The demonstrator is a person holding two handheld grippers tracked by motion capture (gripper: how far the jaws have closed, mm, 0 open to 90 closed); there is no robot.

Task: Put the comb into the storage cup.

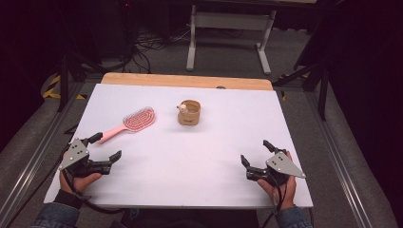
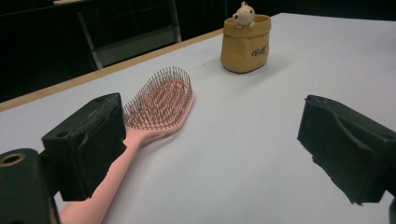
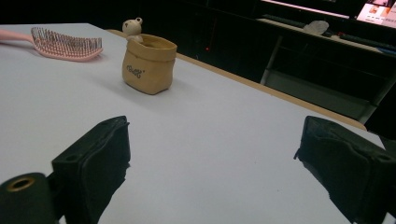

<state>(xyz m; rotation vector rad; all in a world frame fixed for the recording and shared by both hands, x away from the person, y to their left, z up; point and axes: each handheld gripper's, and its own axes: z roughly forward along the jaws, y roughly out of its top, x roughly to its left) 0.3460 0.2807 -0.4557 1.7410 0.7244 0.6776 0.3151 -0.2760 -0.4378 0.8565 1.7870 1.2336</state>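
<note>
A pink hairbrush lies bristles up on the white table, left of centre, handle toward the near left. A tan pouch-shaped holder with a small bear figure on its rim stands mid-table, toward the back. My left gripper rests at the near left, open and holding nothing; the brush handle ends right by its far jaw. My right gripper sits at the near right, open, with only bare table between its jaws.
A wooden strip borders the table's far edge. Beyond it stands a grey metal frame on carpet, with cables on the floor. Metal rails run along both sides of the table. The surroundings are dark.
</note>
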